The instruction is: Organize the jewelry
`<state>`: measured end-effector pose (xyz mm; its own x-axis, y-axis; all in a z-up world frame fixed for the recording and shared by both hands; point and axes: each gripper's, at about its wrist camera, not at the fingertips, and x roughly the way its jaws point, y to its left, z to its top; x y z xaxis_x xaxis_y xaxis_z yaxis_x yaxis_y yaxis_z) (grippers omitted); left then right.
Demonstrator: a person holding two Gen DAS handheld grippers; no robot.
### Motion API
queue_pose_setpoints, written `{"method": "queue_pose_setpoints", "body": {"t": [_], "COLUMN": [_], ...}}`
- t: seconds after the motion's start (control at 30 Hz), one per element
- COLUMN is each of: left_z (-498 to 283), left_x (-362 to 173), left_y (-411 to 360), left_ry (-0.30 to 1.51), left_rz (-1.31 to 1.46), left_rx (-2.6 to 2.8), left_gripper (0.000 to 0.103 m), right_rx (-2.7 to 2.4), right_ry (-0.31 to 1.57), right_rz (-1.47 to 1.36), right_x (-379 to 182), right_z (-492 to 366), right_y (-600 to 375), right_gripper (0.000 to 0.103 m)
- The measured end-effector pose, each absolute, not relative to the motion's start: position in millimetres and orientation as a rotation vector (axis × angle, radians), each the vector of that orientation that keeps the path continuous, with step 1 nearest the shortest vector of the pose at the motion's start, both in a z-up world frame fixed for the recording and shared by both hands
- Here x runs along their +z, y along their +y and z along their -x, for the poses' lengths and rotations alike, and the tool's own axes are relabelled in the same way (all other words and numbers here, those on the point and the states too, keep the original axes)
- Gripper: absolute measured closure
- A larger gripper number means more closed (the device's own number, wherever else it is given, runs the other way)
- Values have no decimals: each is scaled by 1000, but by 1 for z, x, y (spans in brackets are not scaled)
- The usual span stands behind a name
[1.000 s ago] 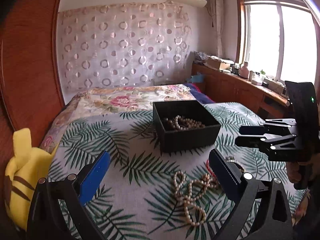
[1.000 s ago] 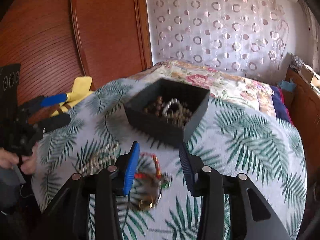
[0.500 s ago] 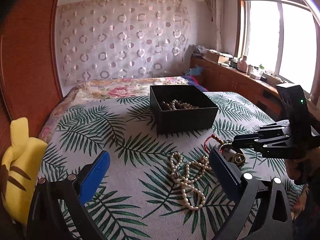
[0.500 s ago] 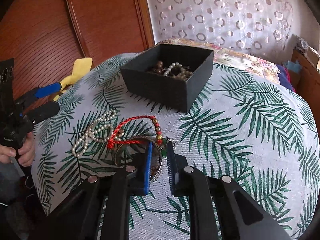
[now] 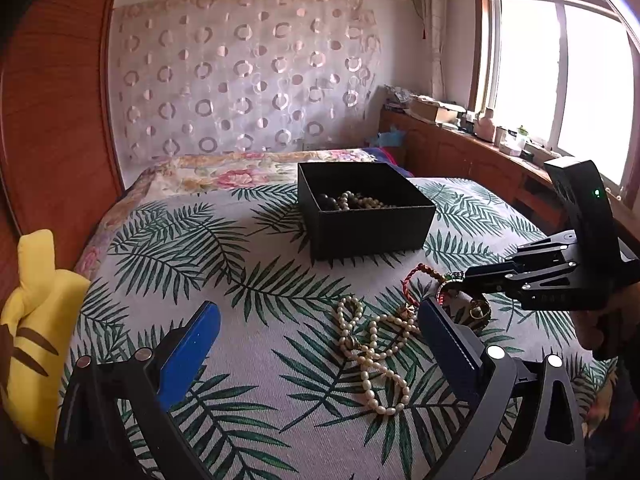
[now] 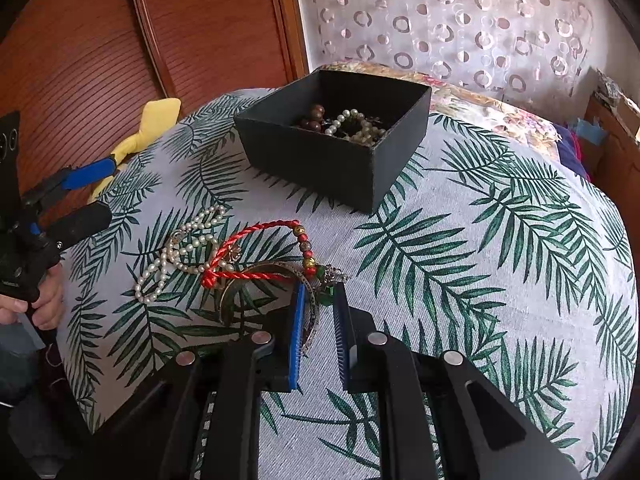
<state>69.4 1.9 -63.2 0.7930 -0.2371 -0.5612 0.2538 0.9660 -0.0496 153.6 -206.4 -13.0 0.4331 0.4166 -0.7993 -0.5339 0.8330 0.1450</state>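
- your right gripper [image 6: 316, 300] has come down onto the small heap of jewelry on the bed cover [image 6: 480, 280], and its jaws have just been closing; they now stand narrow with the rim of the metal bangle [image 6: 240, 286] between the pads.
- from the right wrist view the left pad lies against the bangle's rim; i cannot tell for certain that the other pad presses it too, but it reads as a pinch.
- the red cord bracelet [image 6: 256, 236] lies across the bangle and just beside your fingertips, with its beads [image 6: 306, 246] close to the jaws; it may drag along when you lift.
- the pearl necklace [image 6: 180, 248] lies loose on the cover, touching the red cord, not gripped.
- the black box [image 6: 332, 160] sits further back, well apart from the heap, with brown beads and pearls already in it.
- your left gripper [image 5: 316, 344] hangs wide above the cover near the pearls, holding nothing.
- judgement: the pick is nearly made; a slow lift would show whether the cord is snagged.
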Motion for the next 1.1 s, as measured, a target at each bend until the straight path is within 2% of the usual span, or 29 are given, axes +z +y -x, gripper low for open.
{"method": "queue_pose_setpoints", "body": {"t": [0.4, 0.53, 0.83, 1.1], "left_z": [-70, -69, -69, -69], "left_x": [-65, -65, -66, -67], "left_y": [1, 1, 2, 2], "left_ry": [603, 603, 607, 612], "left_rz": [-27, -27, -23, -29], "left_rx": [-261, -260, -260, -262], "left_gripper": [8, 8, 8, 8], "right_rx": [600, 601, 496, 386], "right_ry": [1010, 1004, 837, 733], "right_rz": [110, 126, 186, 258], "right_x": [-15, -16, 3, 11], "right_z": [-157, -150, -121, -132], "right_y": [-210, -209, -216, -217], "right_gripper": [87, 91, 91, 91]}}
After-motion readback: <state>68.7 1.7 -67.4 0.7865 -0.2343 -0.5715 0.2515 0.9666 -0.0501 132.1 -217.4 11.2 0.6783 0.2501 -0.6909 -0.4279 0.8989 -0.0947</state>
